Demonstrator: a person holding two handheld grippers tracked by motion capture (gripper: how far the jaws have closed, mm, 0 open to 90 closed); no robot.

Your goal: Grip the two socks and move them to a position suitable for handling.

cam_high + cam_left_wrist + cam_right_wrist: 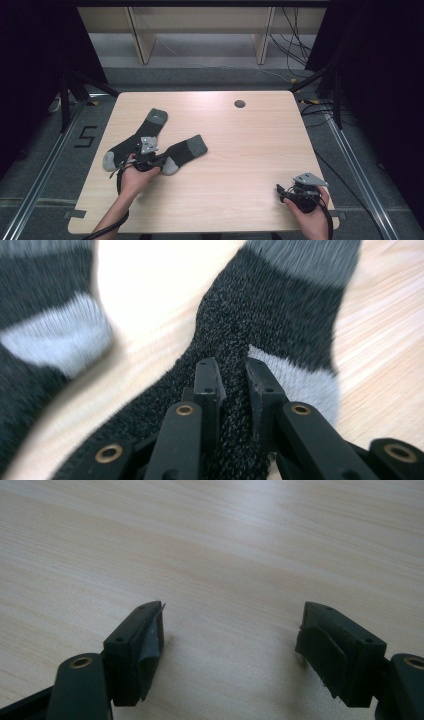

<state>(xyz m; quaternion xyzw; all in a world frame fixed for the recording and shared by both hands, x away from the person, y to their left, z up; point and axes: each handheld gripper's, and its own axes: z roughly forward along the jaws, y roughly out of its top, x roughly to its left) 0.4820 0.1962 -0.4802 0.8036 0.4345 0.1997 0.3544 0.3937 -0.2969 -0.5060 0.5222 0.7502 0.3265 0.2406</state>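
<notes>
Two socks at left-centre of the table, one pinched by the left gripper; right gripper idle at lower right.

In the high view, the far sock (134, 138) lies on a diagonal at left of centre on the table (250, 150), grey toe toward the lower left. Just right of it, the near sock (184, 152) runs from its grey cuff down toward the left gripper (146, 161), held in the left hand (136, 176). In the left gripper view its jaws are clenched on a fold of the near sock (260, 335) beside the grey heel patch, with the far sock (45, 335) blurred at frame left. At lower right, the right gripper (283, 192) hangs over bare wood, jaws spread wide and grasping nothing in the right gripper view (230, 635).
</notes>
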